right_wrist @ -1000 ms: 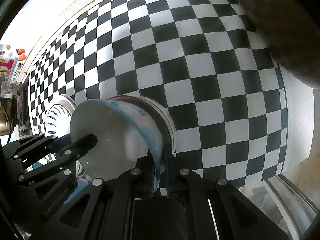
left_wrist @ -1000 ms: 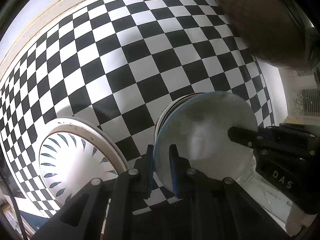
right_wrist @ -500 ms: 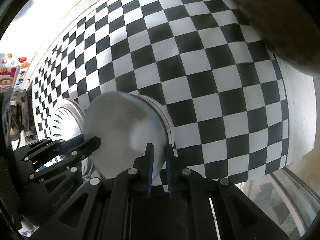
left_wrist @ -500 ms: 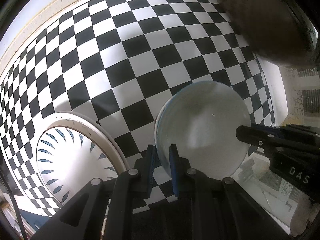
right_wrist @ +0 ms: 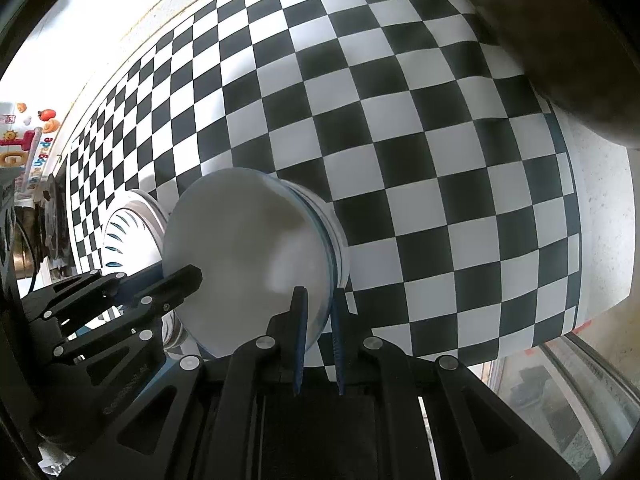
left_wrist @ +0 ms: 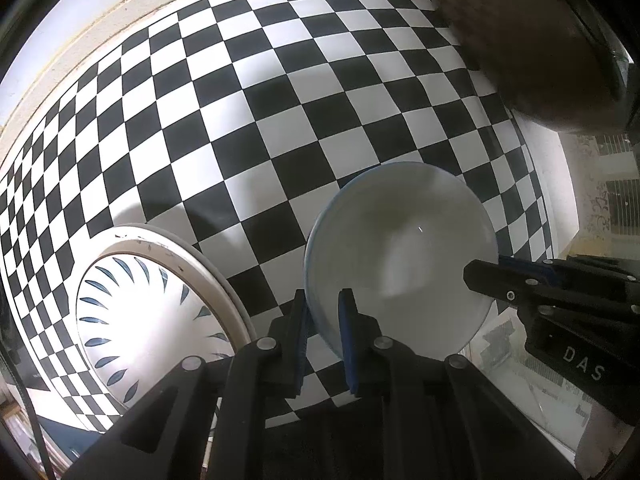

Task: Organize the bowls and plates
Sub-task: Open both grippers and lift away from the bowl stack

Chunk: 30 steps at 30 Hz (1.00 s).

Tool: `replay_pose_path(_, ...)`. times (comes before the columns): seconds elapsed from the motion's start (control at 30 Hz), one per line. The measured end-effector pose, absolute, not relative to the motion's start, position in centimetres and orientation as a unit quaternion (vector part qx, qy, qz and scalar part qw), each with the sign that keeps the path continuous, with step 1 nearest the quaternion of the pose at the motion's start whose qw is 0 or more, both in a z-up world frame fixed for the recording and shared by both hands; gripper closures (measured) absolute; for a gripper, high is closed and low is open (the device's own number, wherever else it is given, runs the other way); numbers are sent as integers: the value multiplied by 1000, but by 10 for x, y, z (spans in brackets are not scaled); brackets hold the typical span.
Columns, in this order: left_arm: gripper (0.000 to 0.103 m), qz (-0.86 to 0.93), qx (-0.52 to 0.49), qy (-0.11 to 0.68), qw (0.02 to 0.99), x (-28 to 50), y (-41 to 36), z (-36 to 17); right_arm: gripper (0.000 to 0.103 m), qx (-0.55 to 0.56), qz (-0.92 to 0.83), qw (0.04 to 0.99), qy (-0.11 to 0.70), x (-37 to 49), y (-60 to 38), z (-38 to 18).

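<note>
**Bowl levelled over its stack, both grippers clamped**

On the black-and-white checkered tablecloth (left_wrist: 280, 128), the pale blue-rimmed bowl (left_wrist: 400, 256) sits at centre, pinched by both tools: the left gripper (left_wrist: 323, 320) on its rim at six o'clock, the right gripper (right_wrist: 318, 320) on the opposite edge. A second ago the bowl was tipped steeply; now its mouth faces up, nested over another white bowl (right_wrist: 338, 236). Release looks next. At nine o'clock lies the leaf-patterned plate (left_wrist: 152, 312); farther, at two o'clock, a dark blurred mass.
</note>
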<state>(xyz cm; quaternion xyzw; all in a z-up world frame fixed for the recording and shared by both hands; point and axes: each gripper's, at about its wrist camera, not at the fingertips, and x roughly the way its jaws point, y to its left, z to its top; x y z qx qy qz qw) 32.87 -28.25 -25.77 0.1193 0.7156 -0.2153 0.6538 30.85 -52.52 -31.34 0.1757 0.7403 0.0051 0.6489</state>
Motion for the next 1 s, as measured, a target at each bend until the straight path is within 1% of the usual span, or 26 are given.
replay_pose_path(0.13,89,-197,125,702,672,328,-278,-242,91,162,1,659,735,306,-524,-306)
replay_pose_path(0.23,89,-195,122,693,684,328,-270,-224,91,143,-5,680,720,300,-520,-286)
replay_pose_path(0.5,89,-219,113,653,716,310,-253,-151,90,138,10,735,664,276,-507,-200)
replay_pose_path(0.67,89,-236,118,635,726,295,-248,-120,90,151,21,752,641,258,-499,-159)
replay_pose_path(1.0,89,-250,123,599,751,272,-237,-80,90,142,14,771,621,227,-491,-116)
